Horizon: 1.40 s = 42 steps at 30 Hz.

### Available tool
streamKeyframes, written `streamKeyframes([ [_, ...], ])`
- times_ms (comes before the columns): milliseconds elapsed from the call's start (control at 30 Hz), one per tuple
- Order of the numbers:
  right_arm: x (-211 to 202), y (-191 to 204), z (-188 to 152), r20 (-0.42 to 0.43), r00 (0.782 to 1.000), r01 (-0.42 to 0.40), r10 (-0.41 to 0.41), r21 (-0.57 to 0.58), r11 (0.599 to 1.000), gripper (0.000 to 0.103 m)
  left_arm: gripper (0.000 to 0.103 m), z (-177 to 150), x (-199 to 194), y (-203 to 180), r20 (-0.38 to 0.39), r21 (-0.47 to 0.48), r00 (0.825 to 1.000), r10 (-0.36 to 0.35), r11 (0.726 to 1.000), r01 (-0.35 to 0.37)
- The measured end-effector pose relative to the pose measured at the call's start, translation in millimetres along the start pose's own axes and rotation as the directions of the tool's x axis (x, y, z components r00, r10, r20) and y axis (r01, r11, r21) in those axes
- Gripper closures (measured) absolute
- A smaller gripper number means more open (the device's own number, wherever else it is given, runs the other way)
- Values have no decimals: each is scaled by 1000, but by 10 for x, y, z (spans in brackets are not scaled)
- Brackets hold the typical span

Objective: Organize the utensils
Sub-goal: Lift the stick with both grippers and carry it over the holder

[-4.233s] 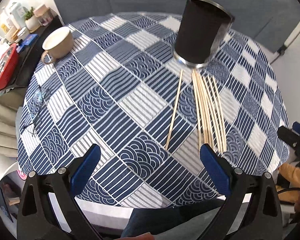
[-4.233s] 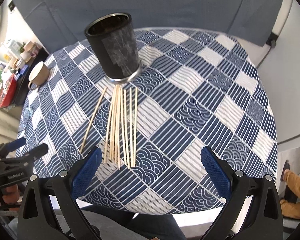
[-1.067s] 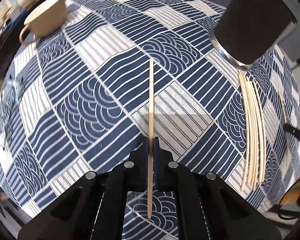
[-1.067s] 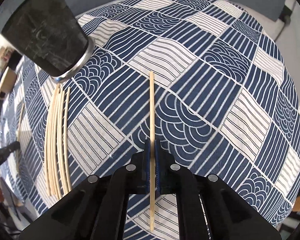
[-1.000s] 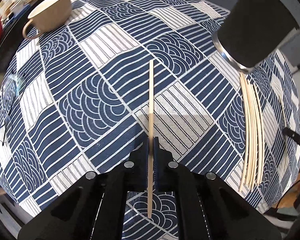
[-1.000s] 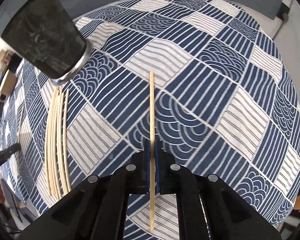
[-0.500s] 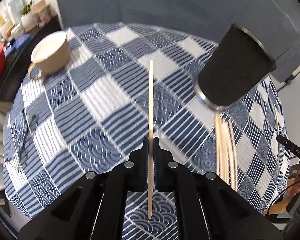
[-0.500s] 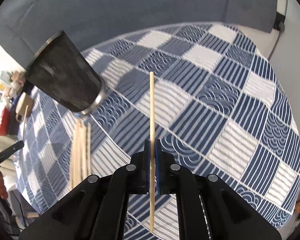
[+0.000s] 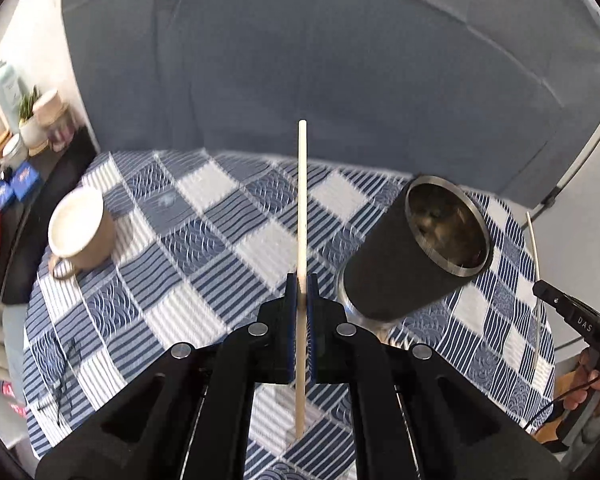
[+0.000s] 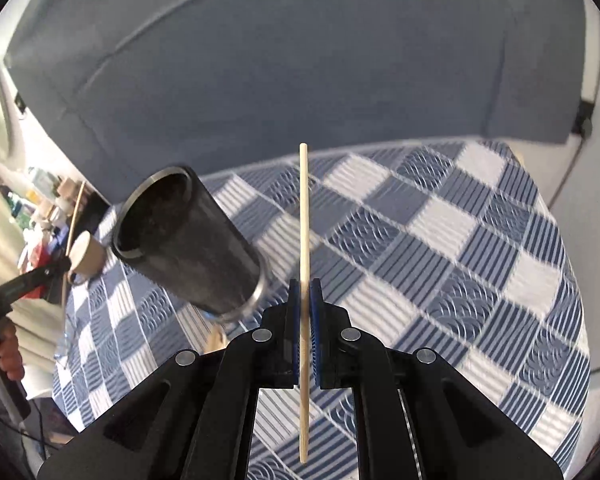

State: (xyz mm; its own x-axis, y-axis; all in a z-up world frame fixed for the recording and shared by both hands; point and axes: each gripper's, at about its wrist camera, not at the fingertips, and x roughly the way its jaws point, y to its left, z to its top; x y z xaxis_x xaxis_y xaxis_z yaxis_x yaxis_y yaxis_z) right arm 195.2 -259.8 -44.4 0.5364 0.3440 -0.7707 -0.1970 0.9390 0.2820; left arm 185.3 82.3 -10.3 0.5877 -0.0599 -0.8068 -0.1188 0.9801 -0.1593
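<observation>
My left gripper (image 9: 300,292) is shut on a wooden chopstick (image 9: 302,208) and holds it upright above the table. The black cylindrical holder (image 9: 416,256) stands just to its right, open at the top. My right gripper (image 10: 304,300) is shut on another chopstick (image 10: 304,220), also raised, with the holder (image 10: 188,240) to its left. Each gripper with its chopstick shows at the edge of the other view: the right one (image 9: 540,292) and the left one (image 10: 66,266). The remaining chopsticks on the cloth are mostly hidden behind the holder and fingers.
A tan mug (image 9: 80,232) stands at the table's left side, also seen in the right wrist view (image 10: 86,258). The round table has a blue and white patterned cloth (image 9: 220,248). A grey sofa (image 9: 340,80) stands behind. A cluttered shelf (image 9: 12,136) is at far left.
Both grippers closed on a chopstick, lifted it off the cloth and tilted up. The holder's open top now shows in both views.
</observation>
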Motion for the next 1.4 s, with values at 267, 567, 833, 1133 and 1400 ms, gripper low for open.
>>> streamKeyframes([
  [267,-43,255,381,72,997,-32,36,-48,998,99,98,319,-54,-286,60,18,993,-101,995,100],
  [567,-76,571,751,158,977,-129,145,-109,986,99,98,559,-76,-635,142,41,976,-164,986,160],
  [833,46,818,964,222,940,-233,261,-142,962,98,98,695,20,-824,201,58,957,-207,978,199],
  [1133,337,825,949,301,894,-305,333,-137,943,98,98,657,299,-889,221,75,947,-235,972,224],
  [1400,586,792,823,290,893,-318,344,-133,939,98,98,538,440,-836,290,81,920,-265,964,252],
])
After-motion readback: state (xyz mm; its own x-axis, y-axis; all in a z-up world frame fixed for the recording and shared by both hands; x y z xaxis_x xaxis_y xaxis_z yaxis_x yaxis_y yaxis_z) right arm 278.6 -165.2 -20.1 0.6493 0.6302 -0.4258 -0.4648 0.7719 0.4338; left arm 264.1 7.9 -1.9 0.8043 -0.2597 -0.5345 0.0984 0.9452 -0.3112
